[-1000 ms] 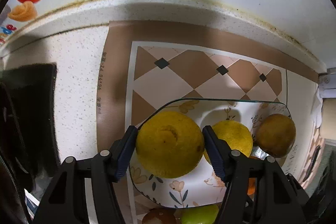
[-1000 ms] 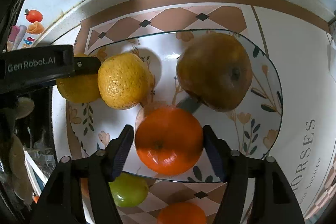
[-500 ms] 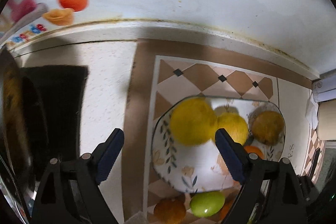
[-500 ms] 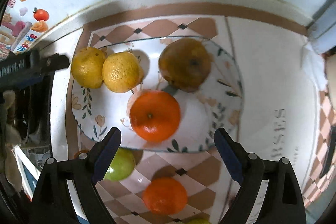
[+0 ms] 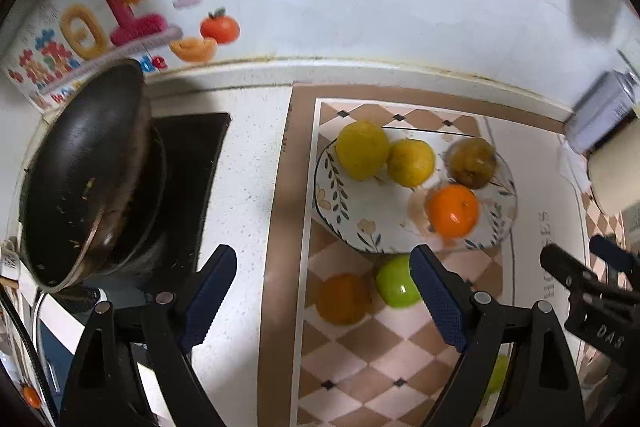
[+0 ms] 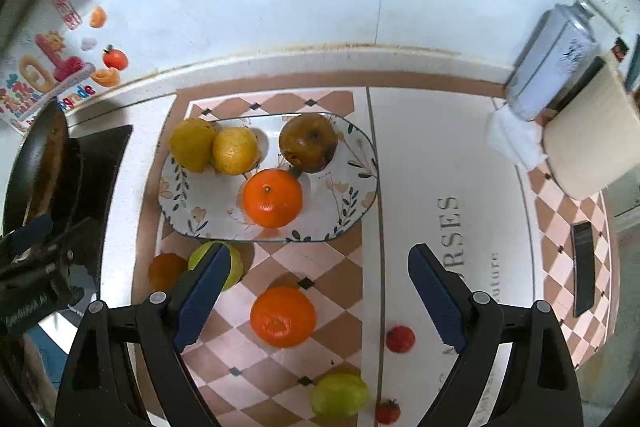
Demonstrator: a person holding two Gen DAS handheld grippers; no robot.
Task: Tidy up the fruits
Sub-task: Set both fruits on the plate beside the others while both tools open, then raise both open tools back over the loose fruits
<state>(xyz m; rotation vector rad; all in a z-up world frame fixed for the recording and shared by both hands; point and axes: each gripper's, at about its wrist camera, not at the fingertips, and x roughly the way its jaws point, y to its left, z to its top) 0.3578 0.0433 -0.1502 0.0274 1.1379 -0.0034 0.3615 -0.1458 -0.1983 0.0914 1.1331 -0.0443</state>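
A floral glass plate (image 6: 188, 211) (image 5: 352, 223) holds two yellow citrus fruits (image 6: 192, 145) (image 6: 235, 150), a brown pear (image 6: 308, 143) and an orange (image 6: 273, 197). On the checked mat lie another orange (image 6: 283, 316), a green apple (image 6: 230, 267), a darker orange (image 6: 166, 269), a second green fruit (image 6: 339, 395) and two small red fruits (image 6: 400, 339) (image 6: 387, 411). My right gripper (image 6: 316, 297) is open and empty, above the loose orange. My left gripper (image 5: 324, 301) is open and empty, above the dark orange (image 5: 343, 299) and green apple (image 5: 396, 287).
A black wok (image 5: 84, 171) sits on a hob at the left. A grey bottle (image 6: 548, 63), a cream container (image 6: 592, 139) and white tissue (image 6: 514, 139) stand at the back right. A black object (image 6: 583, 269) lies on the right. The wall with stickers is behind.
Both grippers let go of their fruit onto the plate, opened wide, and pulled back and up. The yellow fruit and the orange now rest on the plate.
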